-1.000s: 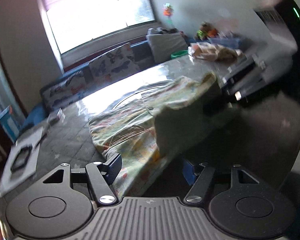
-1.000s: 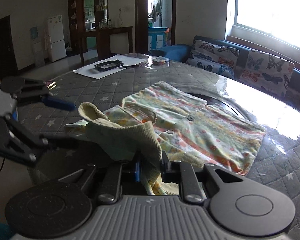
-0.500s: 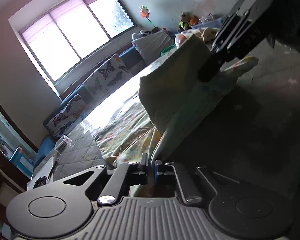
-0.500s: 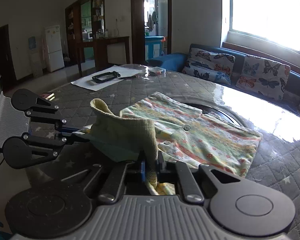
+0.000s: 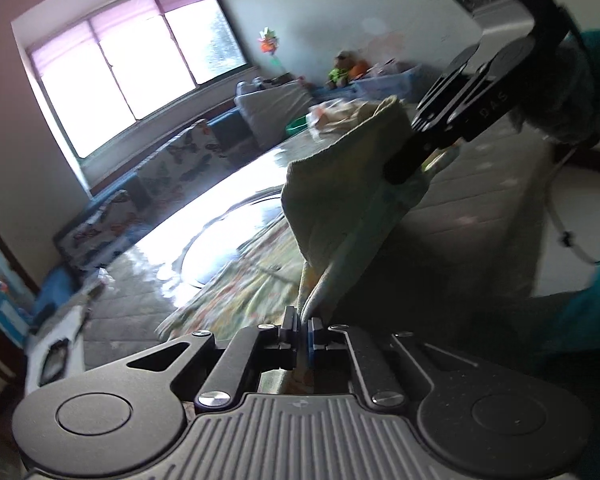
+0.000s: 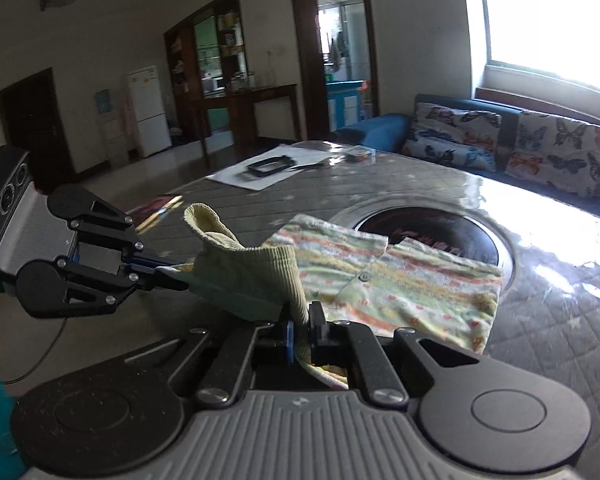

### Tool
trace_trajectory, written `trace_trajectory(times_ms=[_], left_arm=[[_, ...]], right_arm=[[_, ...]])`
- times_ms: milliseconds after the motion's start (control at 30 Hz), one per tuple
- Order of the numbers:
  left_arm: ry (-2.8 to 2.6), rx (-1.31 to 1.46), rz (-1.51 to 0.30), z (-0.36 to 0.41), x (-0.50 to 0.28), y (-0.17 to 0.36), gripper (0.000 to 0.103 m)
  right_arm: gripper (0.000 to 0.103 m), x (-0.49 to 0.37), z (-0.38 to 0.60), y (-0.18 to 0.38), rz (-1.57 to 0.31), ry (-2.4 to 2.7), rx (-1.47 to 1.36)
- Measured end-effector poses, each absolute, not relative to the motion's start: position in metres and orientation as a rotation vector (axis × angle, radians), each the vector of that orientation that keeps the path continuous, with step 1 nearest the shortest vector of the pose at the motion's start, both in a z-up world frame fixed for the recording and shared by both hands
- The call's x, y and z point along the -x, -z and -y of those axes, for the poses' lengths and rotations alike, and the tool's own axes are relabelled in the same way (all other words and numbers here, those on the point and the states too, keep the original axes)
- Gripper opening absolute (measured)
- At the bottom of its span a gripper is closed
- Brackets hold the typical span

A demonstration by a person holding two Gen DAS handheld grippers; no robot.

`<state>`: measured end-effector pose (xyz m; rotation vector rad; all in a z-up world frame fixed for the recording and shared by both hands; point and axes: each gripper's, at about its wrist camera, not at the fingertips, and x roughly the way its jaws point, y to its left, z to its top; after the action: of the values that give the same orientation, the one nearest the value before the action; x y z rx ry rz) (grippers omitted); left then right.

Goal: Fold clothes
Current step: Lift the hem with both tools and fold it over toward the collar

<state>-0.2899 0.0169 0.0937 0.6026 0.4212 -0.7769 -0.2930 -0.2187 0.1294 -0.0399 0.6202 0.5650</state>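
Observation:
A small pale-green patterned buttoned shirt point(image 6: 404, 292) lies on the grey quilted table point(image 6: 540, 344). Its near sleeve with a ribbed cuff point(image 6: 256, 272) is lifted off the table. My right gripper point(image 6: 300, 334) is shut on the sleeve's near end. My left gripper point(image 5: 302, 338) is shut on the sleeve's other end; it shows in the right wrist view point(image 6: 172, 276) at the left. In the left wrist view the lifted sleeve point(image 5: 340, 200) stretches up to the right gripper point(image 5: 404, 172).
A round dark inset point(image 6: 424, 236) sits in the table behind the shirt. White paper with a black frame point(image 6: 272, 168) lies at the far side. A sofa with butterfly cushions point(image 6: 508, 148) runs along the window wall. Toys and clutter point(image 5: 348, 72) stand at the far end.
My left gripper was open beside the shirt one second ago; it has closed on the sleeve. Both grippers have lifted the sleeve higher off the table.

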Motion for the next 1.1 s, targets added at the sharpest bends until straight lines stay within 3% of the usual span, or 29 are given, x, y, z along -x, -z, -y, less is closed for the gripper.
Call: trace_trajectory(times_ms=[267, 633, 967, 1067, 1100], left_arm=[[0.721, -0.542, -0.427, -0.02, 0.273, -0.111, 0.005], [0.622, -0.512, -0.479, -0.004, 0.168, -0.093, 0.006], [0.519, -0.439, -0.64, 0.006, 0.09, -0.046, 0.009], [0.486, -0.414, -0.678, 0.007, 0.082, -0.034, 0.011], [0.474, -0.405, -0.681, 0.008, 0.082, -0.034, 0.012]], right_arm=[[0.006, 0.291, 0.215, -0.153, -0.591, -0.594, 0.088], [0.006, 0.173, 0.203, -0.151, -0.612, -0.532, 0.165], [0.006, 0.091, 0.19, -0.088, -0.701, -0.443, 0.148], [0.01, 0.079, 0.187, -0.067, -0.721, -0.421, 0.136], [0.015, 0.078, 0.187, -0.062, -0.717, -0.405, 0.136]])
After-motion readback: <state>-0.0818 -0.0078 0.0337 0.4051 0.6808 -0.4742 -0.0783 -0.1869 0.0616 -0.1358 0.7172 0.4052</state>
